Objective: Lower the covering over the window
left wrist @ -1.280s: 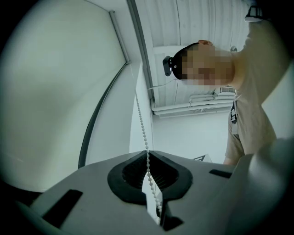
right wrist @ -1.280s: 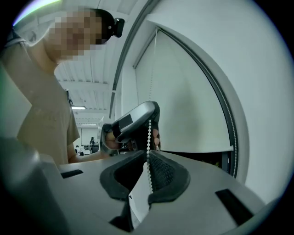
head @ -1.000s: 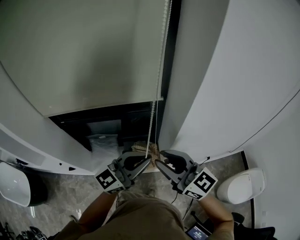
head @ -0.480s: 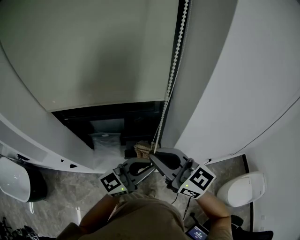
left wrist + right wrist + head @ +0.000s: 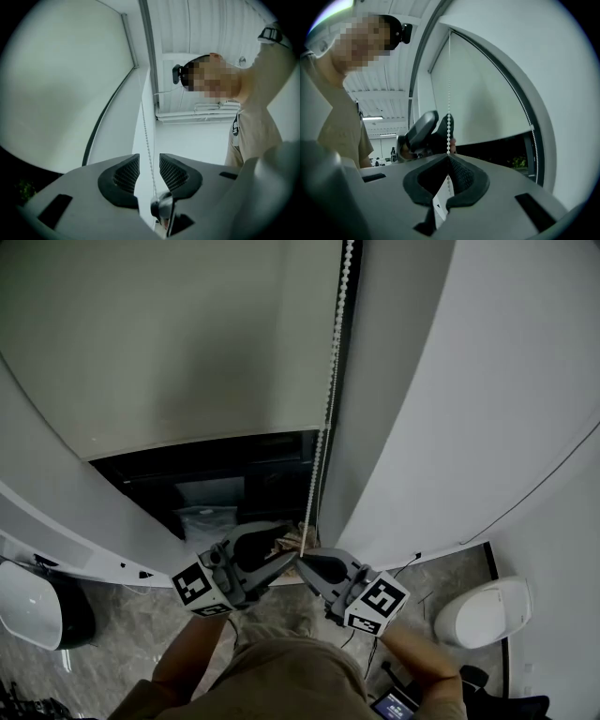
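Hanging down the right edge of the blind (image 5: 169, 343), the bead chain (image 5: 328, 409) is the part by which the covering is worked. The blind itself is drawn over most of the window, and only a dark strip of glass (image 5: 234, 474) is left bare beneath its hem.

The chain is judged light, thin and limp, with smooth beads that could slip through a loose hold. It is best pinched squarely across the beads, low on the loop, and drawn straight along its own line.

The right gripper (image 5: 449, 158) is clenched on the chain. The left gripper (image 5: 149, 165) is released: its 2 jaws have just been opening, and the chain runs between them untouched.

A white wall (image 5: 441, 427) stands just beside the chain on the right, so little room is left there. A rounded white container (image 5: 483, 610) sits on the floor (image 5: 122, 634), well apart.
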